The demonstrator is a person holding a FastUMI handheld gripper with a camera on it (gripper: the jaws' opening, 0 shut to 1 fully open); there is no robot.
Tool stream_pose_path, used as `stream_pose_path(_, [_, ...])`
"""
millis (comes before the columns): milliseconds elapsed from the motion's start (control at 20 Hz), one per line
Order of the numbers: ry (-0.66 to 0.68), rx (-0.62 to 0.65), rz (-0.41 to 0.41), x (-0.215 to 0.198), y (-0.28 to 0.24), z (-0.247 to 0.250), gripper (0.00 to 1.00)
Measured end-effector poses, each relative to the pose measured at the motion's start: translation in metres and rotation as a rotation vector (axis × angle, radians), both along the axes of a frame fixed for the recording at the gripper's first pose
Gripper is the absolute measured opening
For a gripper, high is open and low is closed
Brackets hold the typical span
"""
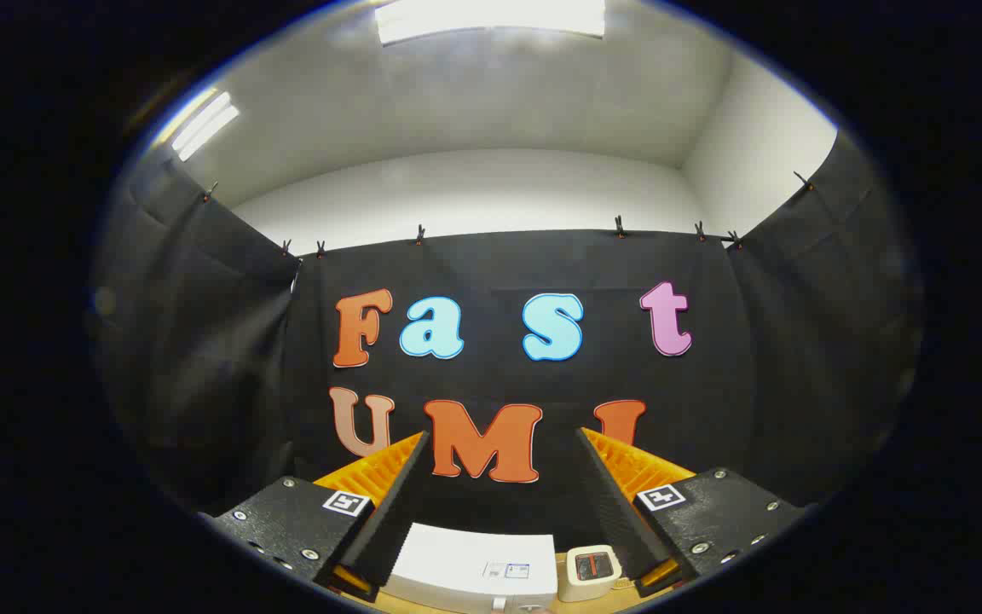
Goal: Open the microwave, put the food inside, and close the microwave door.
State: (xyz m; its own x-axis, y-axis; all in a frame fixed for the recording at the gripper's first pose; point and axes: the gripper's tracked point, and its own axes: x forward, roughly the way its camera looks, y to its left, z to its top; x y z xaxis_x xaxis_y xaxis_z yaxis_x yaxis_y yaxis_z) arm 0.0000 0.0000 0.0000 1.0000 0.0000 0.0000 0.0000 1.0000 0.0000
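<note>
So from my end the microwave (474, 567) is the white box low down between the fingers, and I only get its top; the door and front are cut off, so I can't tell if it's open or closed. One small cream-coloured gadget (591, 573) with a red-and-dark face sits just beside it on the wooden table (619, 597); too small to identify. No food I can make out. The gripper (501, 443) is spread wide, holding nothing, pointing at the booth wall (764, 375).
</note>
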Motion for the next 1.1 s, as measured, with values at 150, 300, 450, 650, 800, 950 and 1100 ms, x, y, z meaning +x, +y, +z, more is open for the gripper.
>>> stream_pose_path(150, [0.011, -0.046, 0.004, -0.005, -0.001, -0.004, 0.98])
stream_pose_path(300, [0.02, -0.081, 0.001, -0.009, -0.002, -0.005, 0.98])
stream_pose_path(450, [0.011, -0.055, -0.002, -0.008, -0.003, -0.001, 0.98])
stream_pose_path(650, [0.014, -0.023, -0.022, -0.008, -0.011, 0.0, 0.98])
stream_pose_path(800, [0.009, -0.017, -0.031, -0.005, -0.015, 0.001, 0.98])
stream_pose_path(950, [0.017, -0.009, -0.027, -0.001, -0.012, -0.004, 0.98])
stream_pose_path(1100, [0.03, 0.003, -0.013, 0.002, -0.006, -0.011, 0.98])
